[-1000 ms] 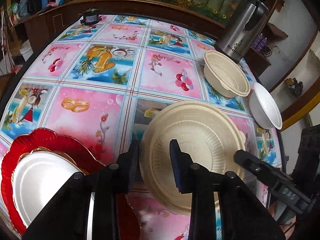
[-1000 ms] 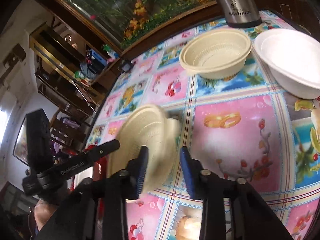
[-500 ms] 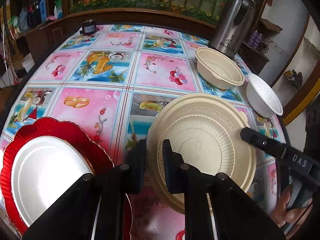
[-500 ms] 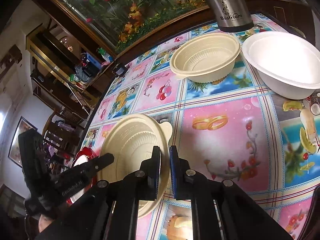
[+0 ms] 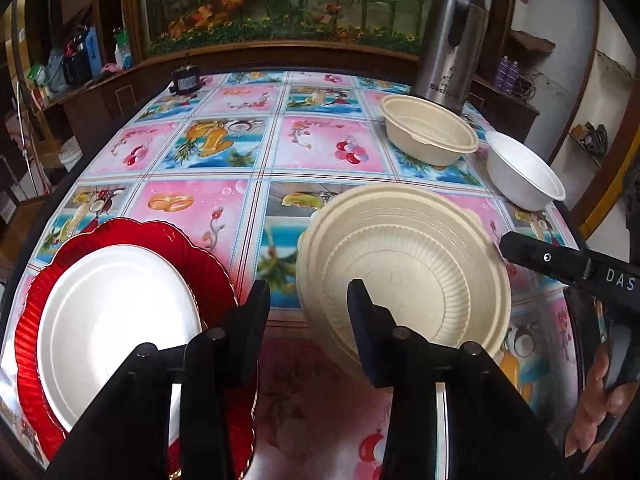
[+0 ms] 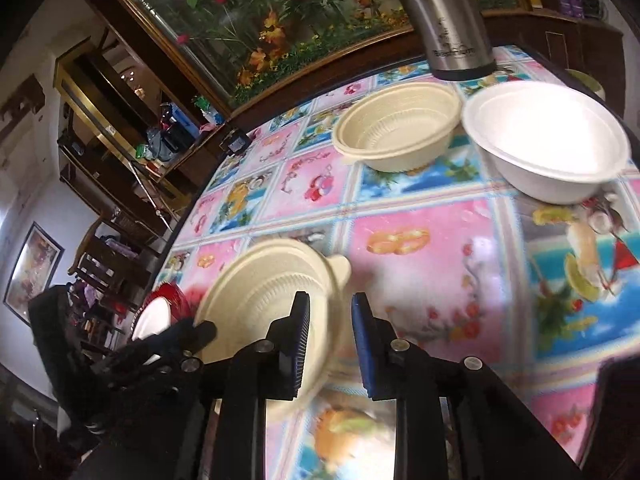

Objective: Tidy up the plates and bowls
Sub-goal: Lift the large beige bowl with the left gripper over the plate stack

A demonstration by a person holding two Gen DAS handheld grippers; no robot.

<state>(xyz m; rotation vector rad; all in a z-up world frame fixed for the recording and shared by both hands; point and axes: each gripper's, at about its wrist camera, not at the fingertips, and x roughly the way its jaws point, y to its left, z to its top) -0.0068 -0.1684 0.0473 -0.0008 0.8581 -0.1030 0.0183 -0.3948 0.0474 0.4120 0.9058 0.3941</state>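
On left view only: white plate [image 5: 116, 320] atop red plate [image 5: 200, 264].

left wrist – steep, close over table [image 5: 256, 152] | right wrist – same | shared: cream lid [image 5: 404, 276]

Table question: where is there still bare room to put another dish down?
Free: the far-left tablecloth, between the red plate, the small black device and the far beige bowl. Crowded: right edge, where that bowl, white bowl and flask cluster.
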